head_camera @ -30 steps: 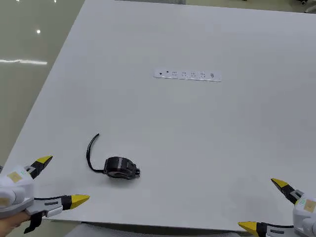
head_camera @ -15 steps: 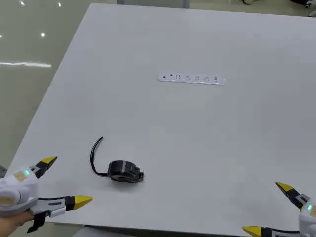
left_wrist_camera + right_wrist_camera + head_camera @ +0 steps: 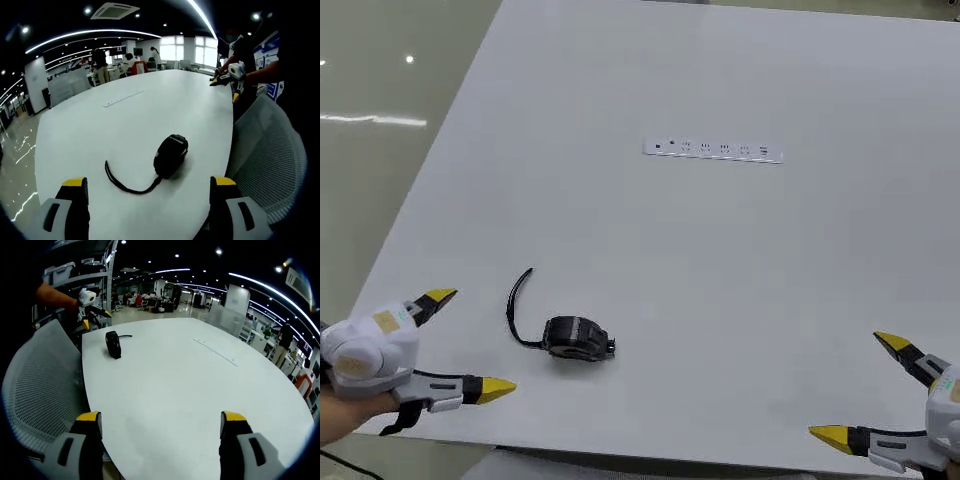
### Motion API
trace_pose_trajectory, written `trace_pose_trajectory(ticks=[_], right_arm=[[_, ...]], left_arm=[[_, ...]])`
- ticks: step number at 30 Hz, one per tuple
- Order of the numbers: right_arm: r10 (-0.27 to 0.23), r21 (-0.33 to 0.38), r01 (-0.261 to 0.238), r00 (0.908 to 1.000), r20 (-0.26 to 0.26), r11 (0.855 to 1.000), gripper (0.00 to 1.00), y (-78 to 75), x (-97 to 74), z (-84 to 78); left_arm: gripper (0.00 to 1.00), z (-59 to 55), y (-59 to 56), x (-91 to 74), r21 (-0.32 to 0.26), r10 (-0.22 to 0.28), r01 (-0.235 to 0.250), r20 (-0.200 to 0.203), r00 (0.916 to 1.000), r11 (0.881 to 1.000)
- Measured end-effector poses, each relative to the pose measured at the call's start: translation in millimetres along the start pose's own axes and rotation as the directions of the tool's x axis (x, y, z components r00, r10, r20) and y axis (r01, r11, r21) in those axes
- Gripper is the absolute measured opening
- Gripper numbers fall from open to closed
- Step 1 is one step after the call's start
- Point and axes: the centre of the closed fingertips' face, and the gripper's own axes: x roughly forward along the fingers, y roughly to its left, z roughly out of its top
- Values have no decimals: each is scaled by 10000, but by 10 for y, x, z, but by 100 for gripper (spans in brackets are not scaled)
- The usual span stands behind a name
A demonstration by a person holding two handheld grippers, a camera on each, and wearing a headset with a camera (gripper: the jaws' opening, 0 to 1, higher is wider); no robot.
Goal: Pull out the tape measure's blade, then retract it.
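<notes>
Head view: the tape measure (image 3: 578,338) lies on the white worktop (image 3: 720,250) near the front edge, left of centre. Its black strap (image 3: 517,305) curls away to the left. A power strip (image 3: 713,151) sits farther back, well apart.

Left hand-held gripper (image 3: 472,342): jaws spread wide, gripping nothing, positioned near the tape measure on its left and not touching it. In the left gripper view, the tape measure lies ahead, between the yellow tips.

Right hand-held gripper (image 3: 855,387): jaws spread wide, gripping nothing, at the front right edge, well apart from the tape measure.
</notes>
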Motion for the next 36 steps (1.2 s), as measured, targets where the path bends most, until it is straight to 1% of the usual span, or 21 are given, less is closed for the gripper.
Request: trace_pose_trajectory(ticks=[1,4,6,8,9,12,15,17,18,19,20,21,23,24,28,29,30,31,33,34,36], right_arm=[[97,-82,-96,9999,93,9999,100,-3,34,50],[368,-486,-358,9991,188,9982,100,-5,127,143],[609,-902,-592,9980,152,9942,100,20,180,188],[717,-895,-710,9974,40,9935,100,27,218,200],[861,-834,-858,9963,-1,9928,100,36,238,208],[1046,-960,-1049,9945,-80,9898,100,57,294,223],[1309,-855,-1315,9913,-123,9876,100,100,350,256],[1456,-914,-1460,9893,-111,9851,100,144,398,299],[1543,-935,-1547,9880,-115,9835,100,162,416,309],[1665,-921,-1674,9859,-171,9816,100,191,450,318],[1781,-952,-1800,9836,-281,9791,99,209,477,311],[1980,-991,-2023,9789,-512,9743,98,252,509,292],[2091,-1053,-2141,9763,-565,9711,98,292,561,316],[2227,-1066,-2275,9733,-555,9679,98,326,598,345],[2419,-1124,-2458,9691,-475,9628,97,393,737,443],[2583,-1158,-2622,9649,-482,9580,97,439,793,470],[2621,-1206,-2659,9639,-470,9564,97,456,833,490],[2649,-1228,-2684,9633,-441,9555,96,474,888,522],[2758,-1274,-2789,9603,-417,9518,96,512,952,571],[2822,-1302,-2848,9586,-383,9497,96,539,1000,609],[2948,-1373,-2970,9549,-360,9450,95,584,1081,661]], left_arm=[[97,49,-16,29,324,-151,153,-76,9999,9994],[94,147,-66,95,883,-606,633,-320,9976,9941],[93,177,-84,141,1248,-876,943,-585,9944,9877],[90,195,-100,171,1355,-1029,1132,-810,9914,9843],[89,203,-120,191,1483,-1226,1361,-967,9877,9795],[86,211,-158,253,1612,-1614,1816,-1305,9782,9701],[83,214,-182,336,1826,-1925,2216,-1639,9675,9579],[81,210,-204,415,1966,-2168,2540,-1926,9570,9470],[80,200,-230,439,2016,-2332,2757,-2109,9493,9399],[76,183,-276,467,2091,-2544,3076,-2464,9352,9282],[74,167,-298,501,2206,-2632,3247,-2672,9270,9197],[74,159,-310,556,2334,-2646,3338,-2832,9218,9133],[74,130,-337,628,2361,-2817,3589,-3053,9096,9030],[74,127,-362,675,2443,-2926,3751,-3154,9027,8942],[73,111,-397,797,2791,-2985,4028,-3495,8881,8717],[72,105,-419,829,2790,-3052,4148,-3621,8808,8661],[70,101,-440,843,2773,-3137,4258,-3691,8748,8613],[68,94,-469,863,2822,-3249,4424,-3784,8667,8513],[67,83,-479,884,2988,-3224,4529,-3965,8596,8400],[65,64,-465,904,3183,-3108,4551,-4124,8564,8316],[63,51,-466,945,3255,-3051,4543,-4173,8560,8292]])
